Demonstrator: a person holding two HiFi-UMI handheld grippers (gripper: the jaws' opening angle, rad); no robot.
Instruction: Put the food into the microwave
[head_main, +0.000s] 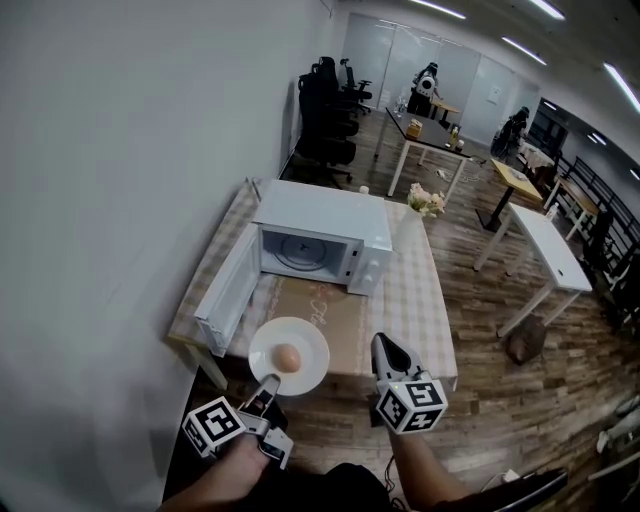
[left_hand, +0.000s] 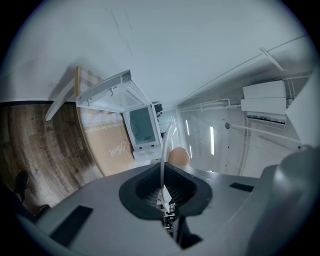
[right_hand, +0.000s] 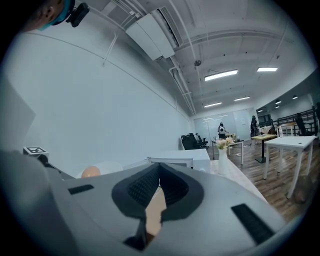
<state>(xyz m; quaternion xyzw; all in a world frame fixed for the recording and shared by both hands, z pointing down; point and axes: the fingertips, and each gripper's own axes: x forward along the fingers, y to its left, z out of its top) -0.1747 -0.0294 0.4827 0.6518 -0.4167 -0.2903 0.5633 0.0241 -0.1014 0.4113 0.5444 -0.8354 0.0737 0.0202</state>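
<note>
Left gripper (left_hand: 164, 174): dark ribbed jaws closed on the rim of a thin white round plate (left_hand: 162, 152), seen edge-on between the fingers (left_hand: 145, 189). A brown egg (left_hand: 178, 156) lies just beyond the fingertips. Farther ahead stands a white microwave oven (left_hand: 141, 126) with its hinged white door (left_hand: 112, 92) open, on a tan table mat (left_hand: 107, 145).

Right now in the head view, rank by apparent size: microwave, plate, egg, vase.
1. microwave
2. plate, though it is nearer the camera
3. vase and egg: they look close in size, and the egg is nearer the camera, so I won't rank them.
</note>
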